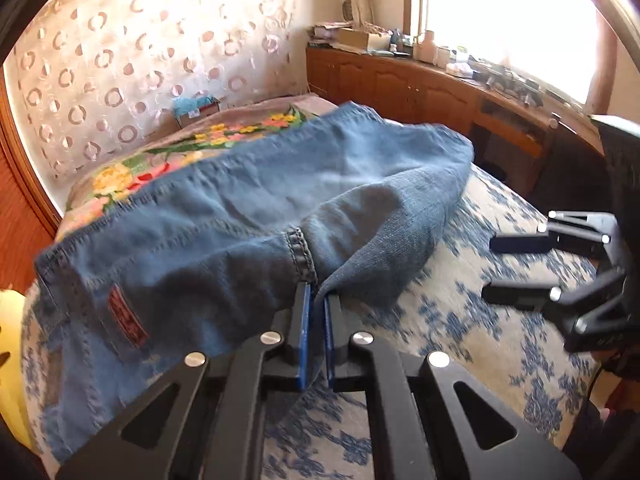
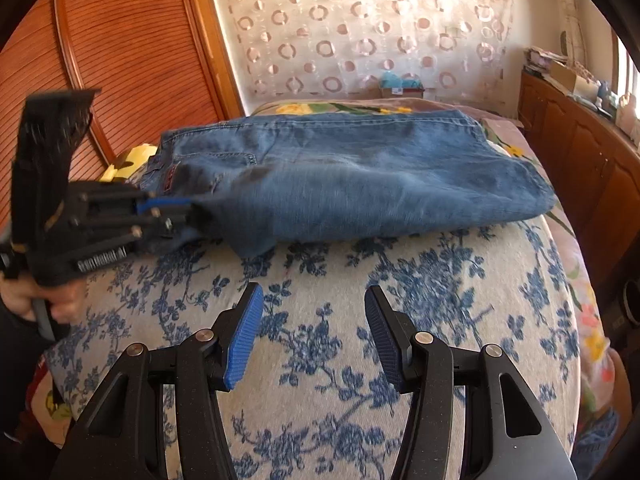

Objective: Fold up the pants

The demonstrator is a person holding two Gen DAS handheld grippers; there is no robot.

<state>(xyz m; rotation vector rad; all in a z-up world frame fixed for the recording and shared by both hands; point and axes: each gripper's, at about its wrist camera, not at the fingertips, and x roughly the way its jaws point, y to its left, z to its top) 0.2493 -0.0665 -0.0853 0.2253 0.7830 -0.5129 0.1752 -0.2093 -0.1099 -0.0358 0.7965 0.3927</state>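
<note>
Blue denim jeans [image 1: 248,216] lie folded over on the bed, with a red label near the waist at the left. My left gripper [image 1: 317,300] is shut on a hem edge of the jeans and holds it just above the bedspread. In the right wrist view the jeans [image 2: 360,184] stretch across the bed and the left gripper [image 2: 188,210] pinches their near left edge. My right gripper [image 2: 314,308] is open and empty, low over the bedspread in front of the jeans. It also shows at the right of the left wrist view [image 1: 490,268].
The bed has a white bedspread with blue flowers [image 2: 360,320] and a floral blanket [image 1: 168,160] at the back. A wooden wardrobe [image 2: 132,40] stands to the left. A wooden sideboard [image 1: 420,84] with clutter runs under the window. A yellow object [image 2: 128,160] lies by the jeans' waist.
</note>
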